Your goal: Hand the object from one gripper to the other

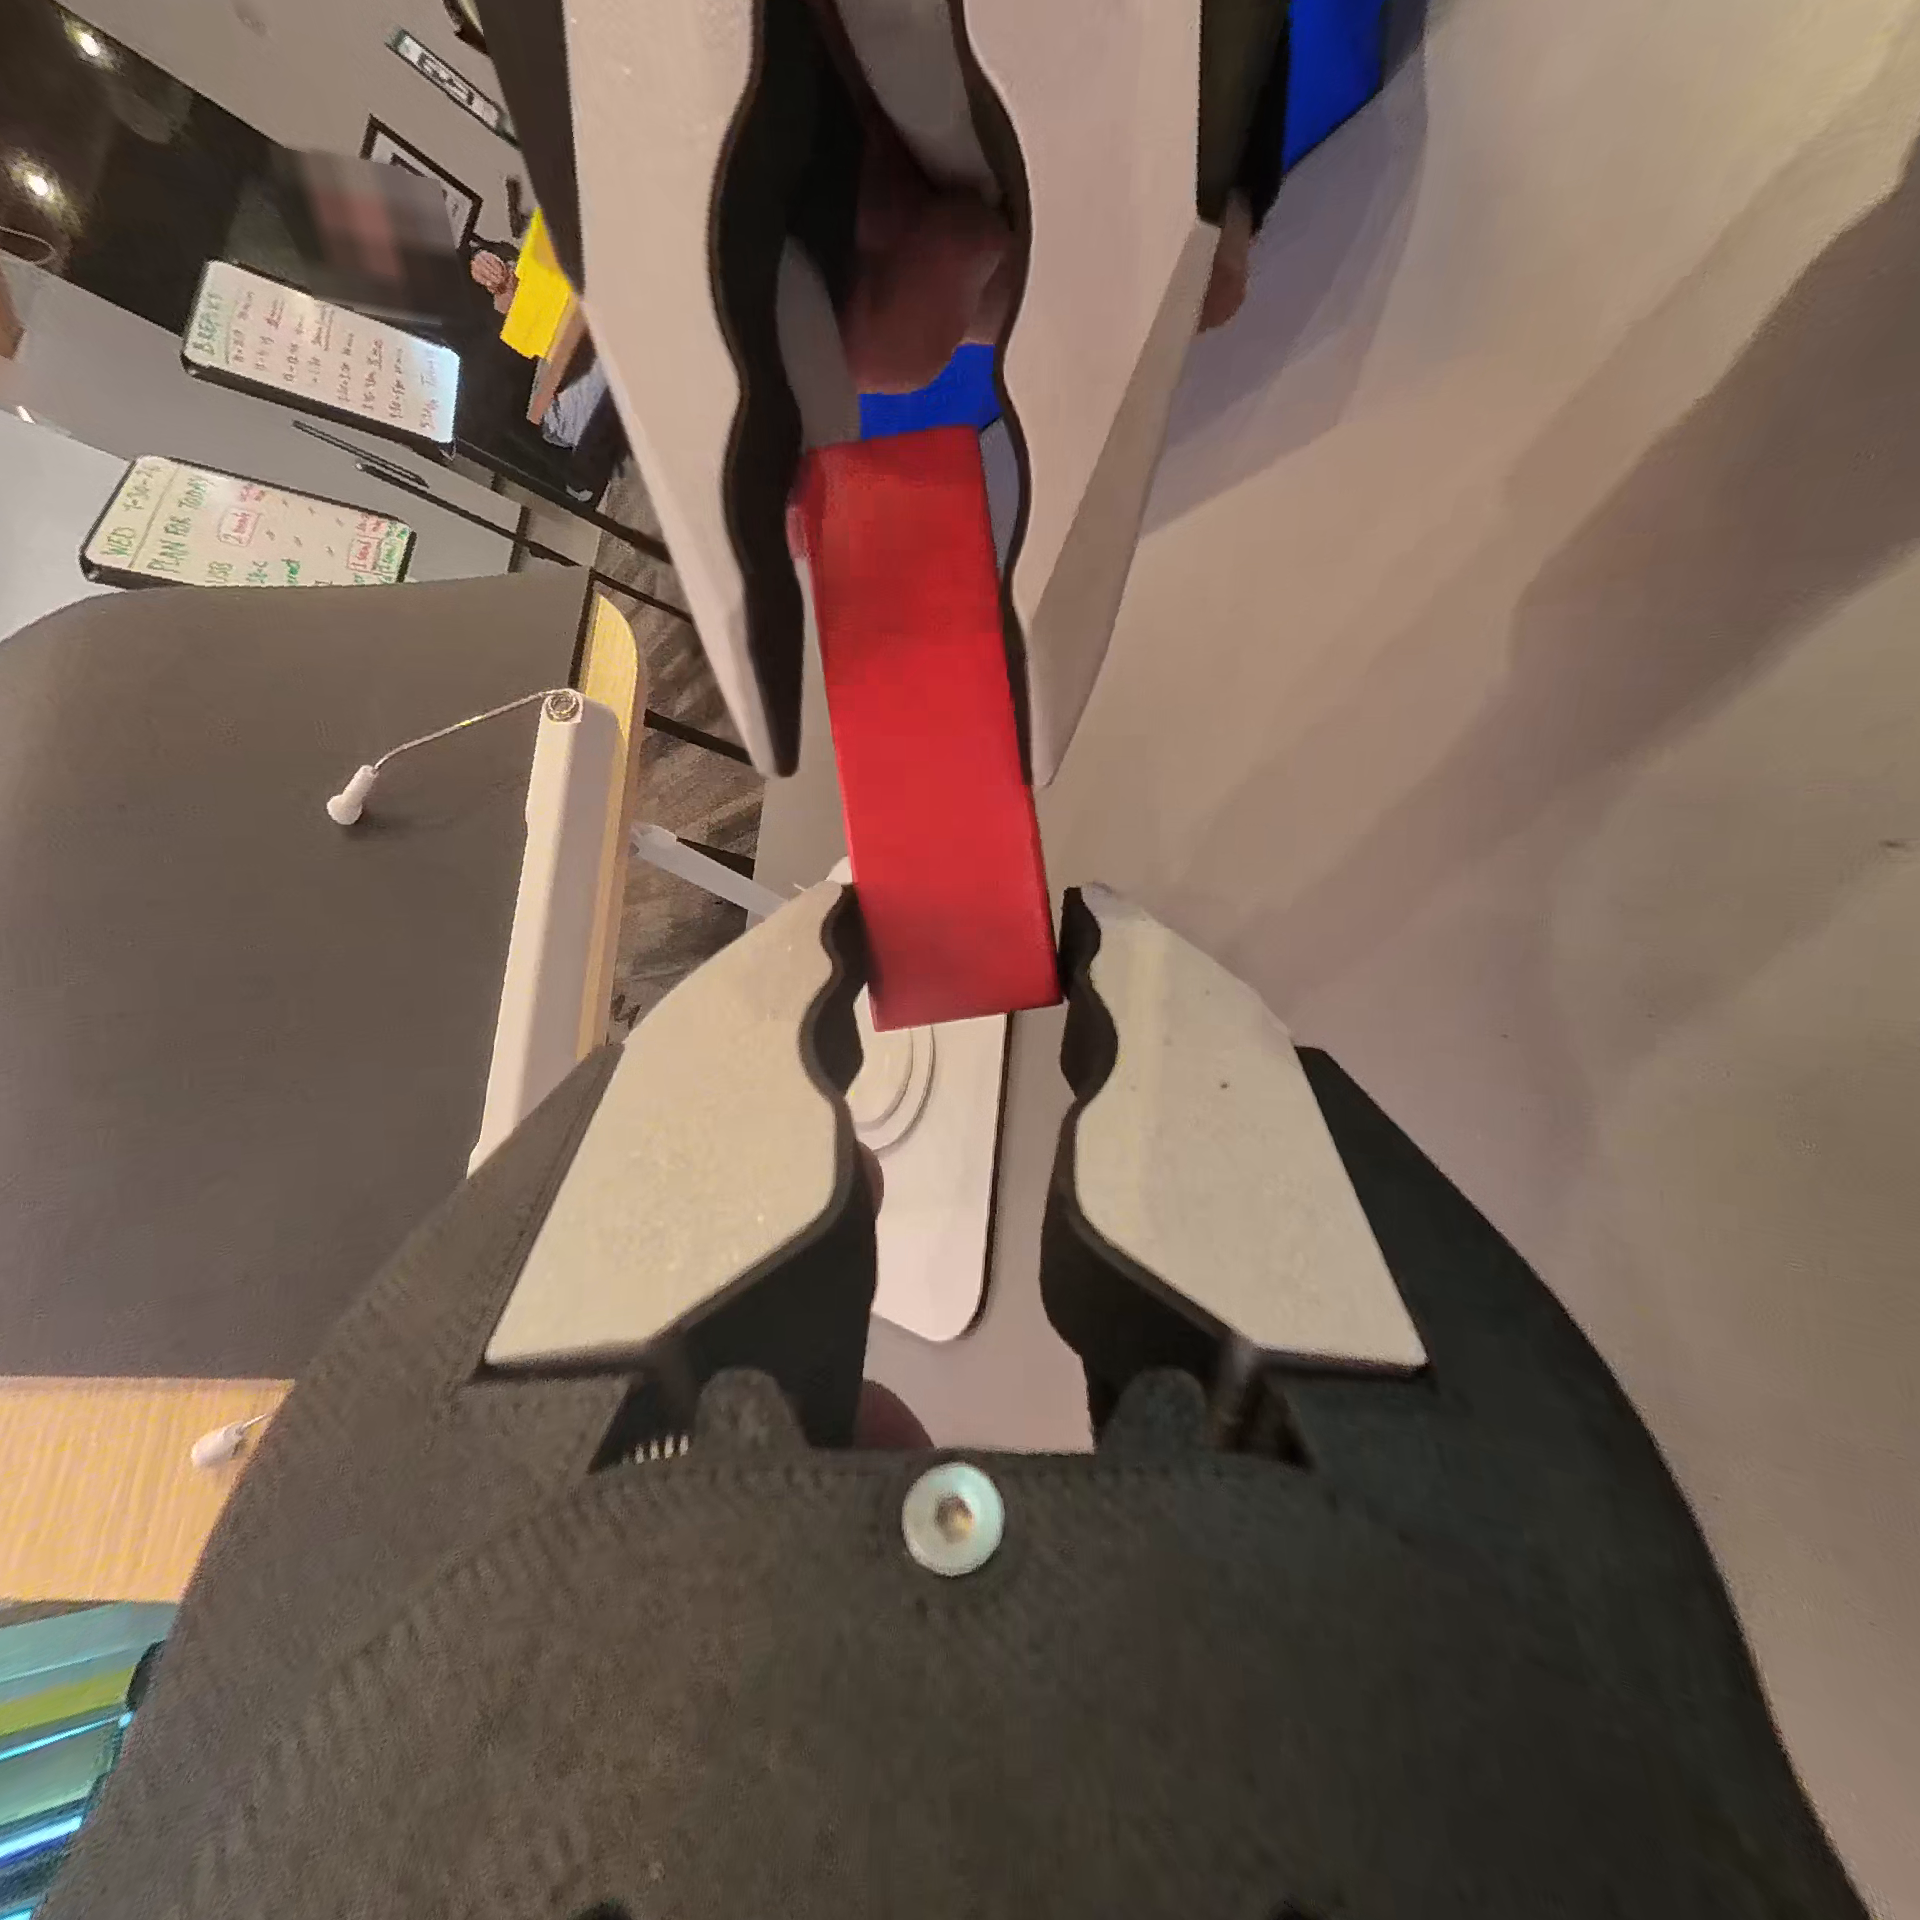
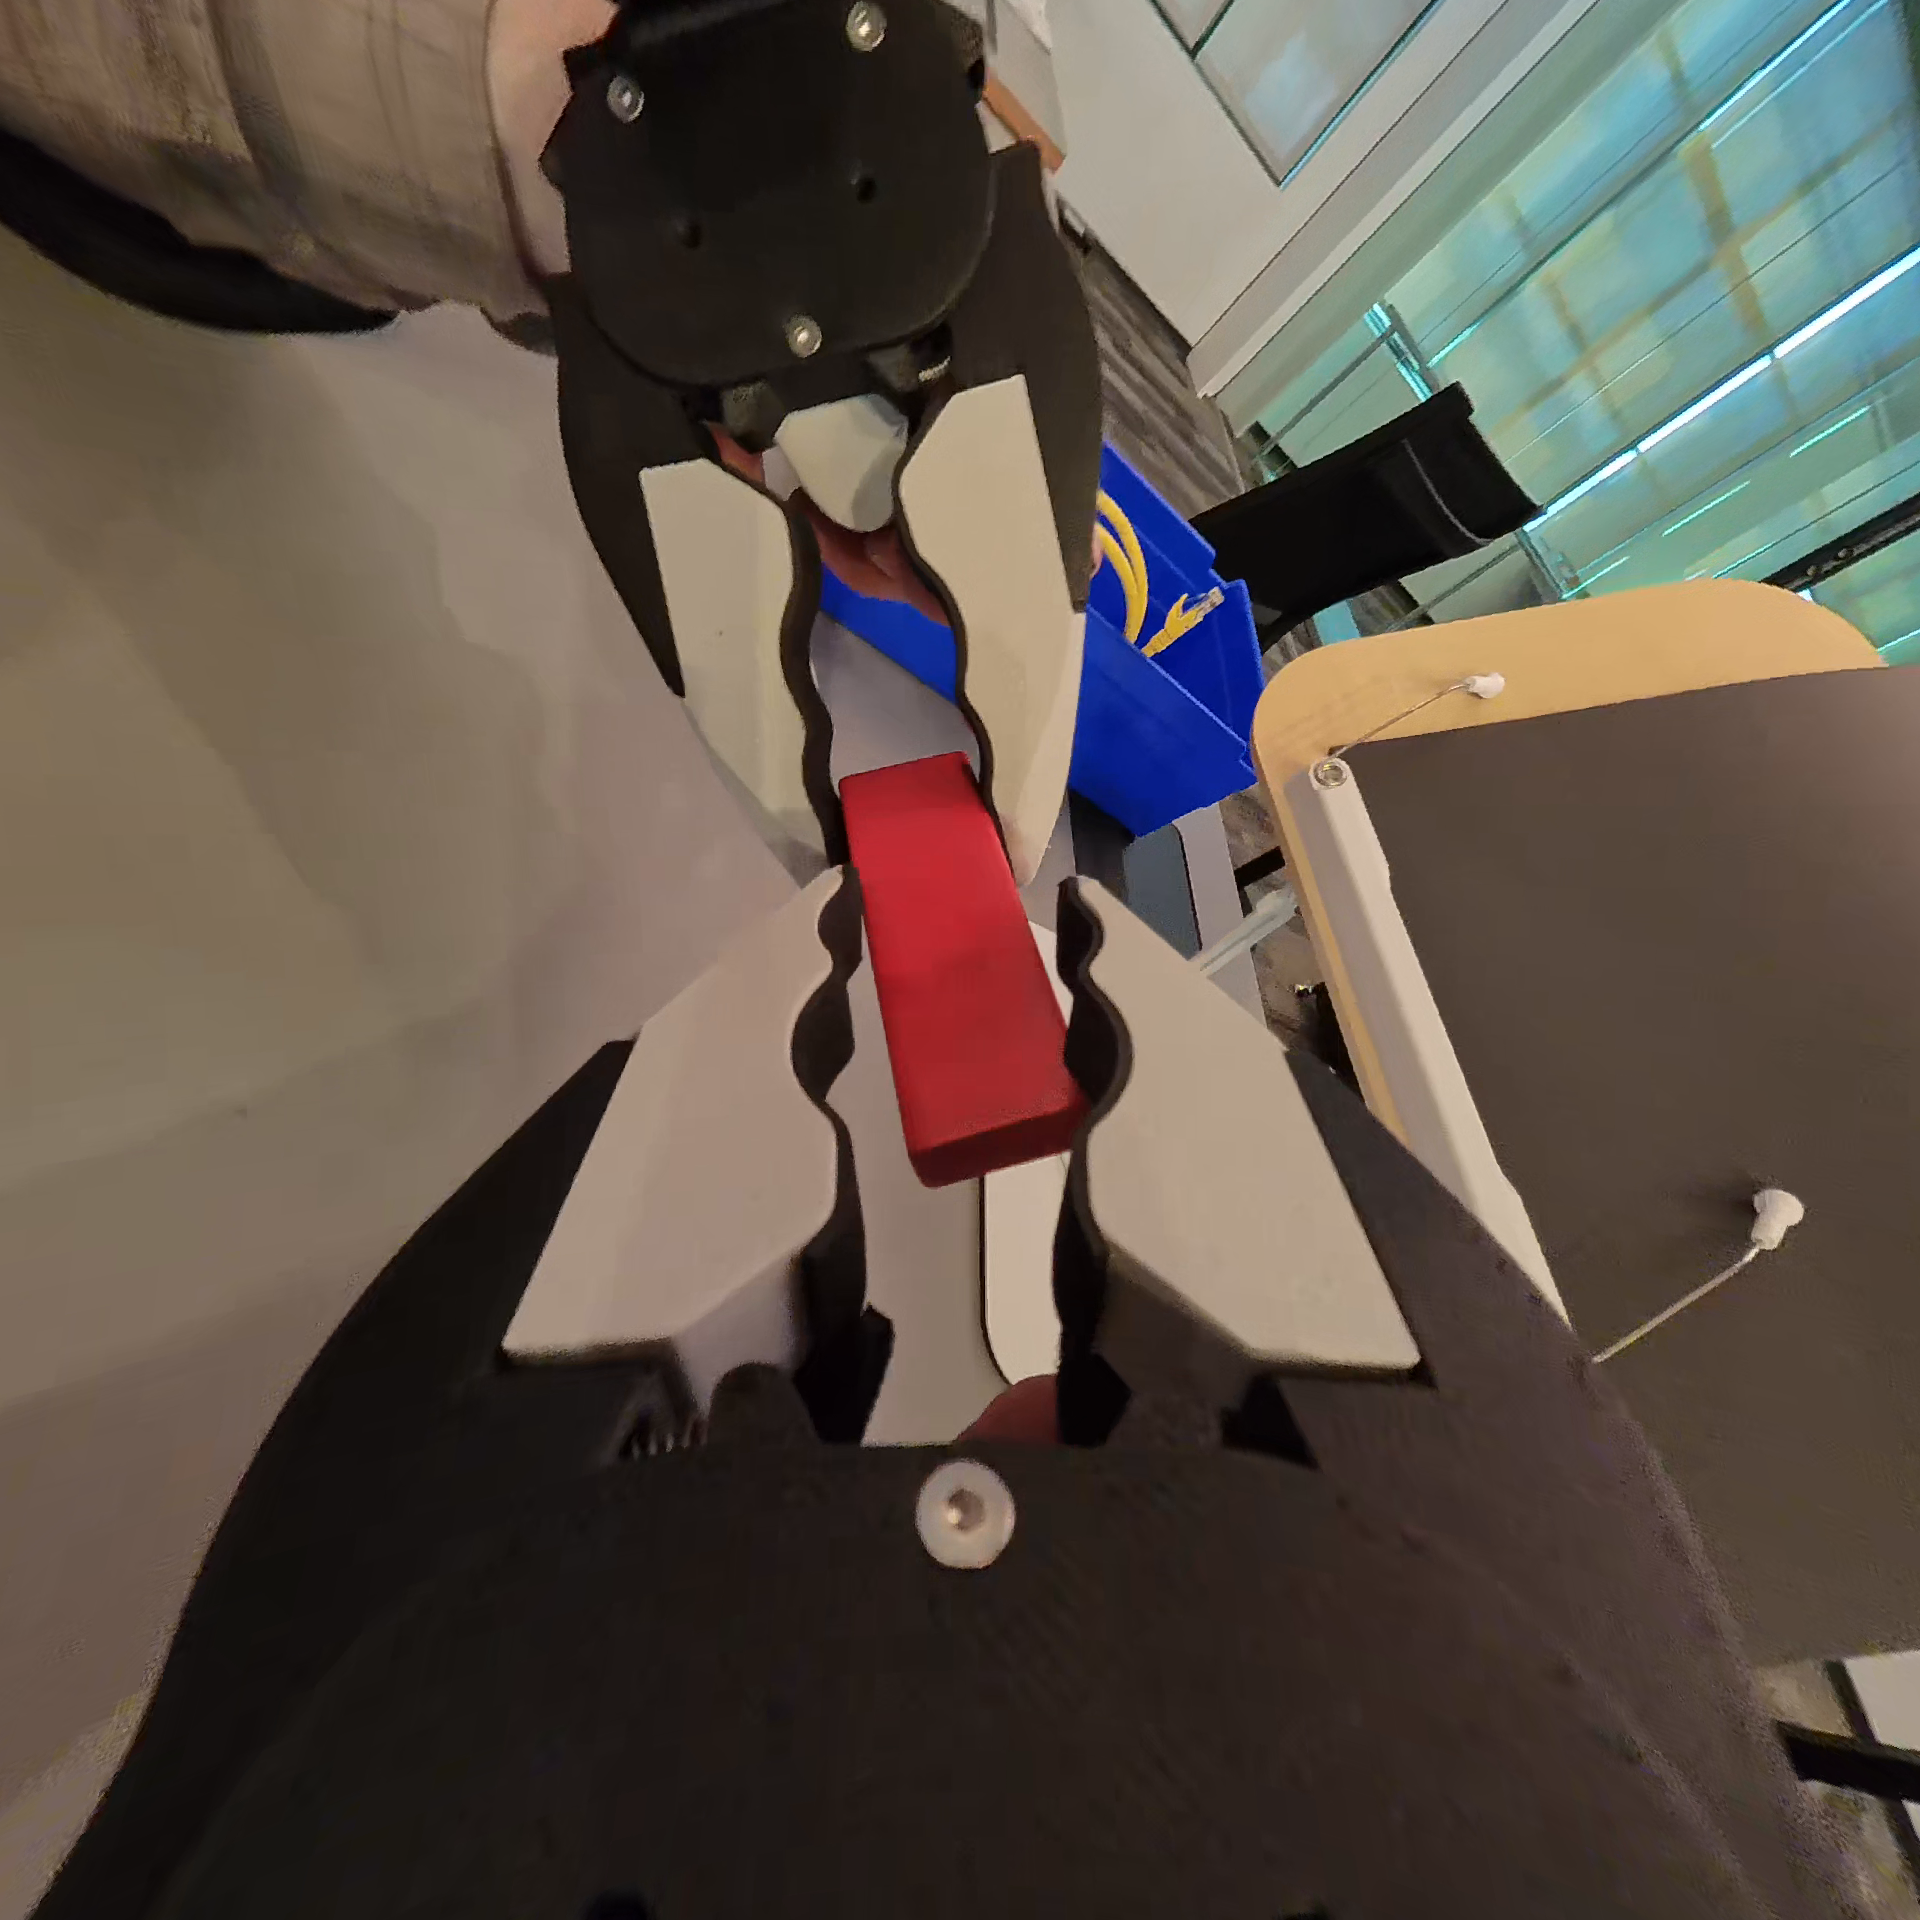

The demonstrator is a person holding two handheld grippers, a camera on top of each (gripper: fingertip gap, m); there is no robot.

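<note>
We take the block (image 1: pixel 925 727) as our mark. Its near end lies between the left gripper (image 1: pixel 961 935) fingers and its far end between the right gripper (image 2: pixel 961 935) fingers, the two facing each other. In the right wrist view, a bin (image 2: pixel 1153 717) holding a cable (image 2: pixel 1132 561) sits behind the block, with a table (image 2: pixel 1558 644) to the block's right. In the left wrist view, two whiteboards (image 1: pixel 322 353) stand far behind the block, to its left.

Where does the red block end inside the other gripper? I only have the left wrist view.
Observer: In the right wrist view the red block reaches roughly halfway down the fingers of the right gripper.
Reviewer: What is the blue thing behind it?
Observer: A blue bin with a yellow cable in it.
Reviewer: Anything behind the left gripper?
Observer: A person's sleeve shows behind the left gripper.
</note>
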